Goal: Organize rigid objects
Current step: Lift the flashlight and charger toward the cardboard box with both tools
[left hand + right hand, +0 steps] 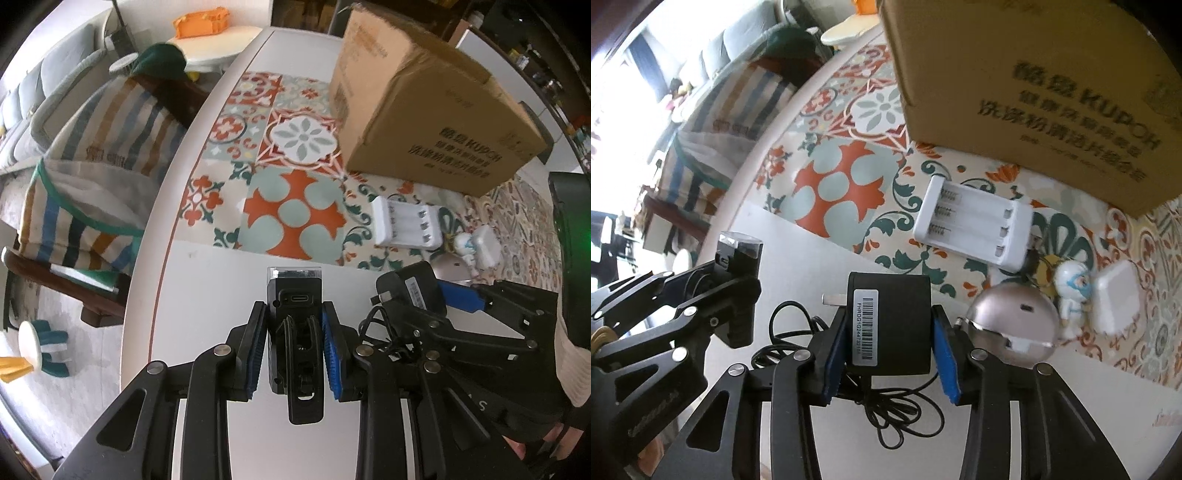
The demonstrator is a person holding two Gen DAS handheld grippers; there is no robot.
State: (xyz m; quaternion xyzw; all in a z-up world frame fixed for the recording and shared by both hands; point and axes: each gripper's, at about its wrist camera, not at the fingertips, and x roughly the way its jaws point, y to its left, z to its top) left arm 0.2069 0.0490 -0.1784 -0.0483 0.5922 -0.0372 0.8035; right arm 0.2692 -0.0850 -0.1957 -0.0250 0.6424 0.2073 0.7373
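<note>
My left hand-held gripper [293, 334] clamped a stiff black device [294, 295]; the right hand-held gripper [891, 345] clamped the rigid power adapter [889, 321], cord trailing toward six o'clock.

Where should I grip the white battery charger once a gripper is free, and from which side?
Take the white battery charger across its two long side walls near the middle, coming straight down from above. It lies flat on the patterned mat, slots up, with its long sides parallel. The cardboard box crowds its far side, and the figurine stands near one end.
</note>
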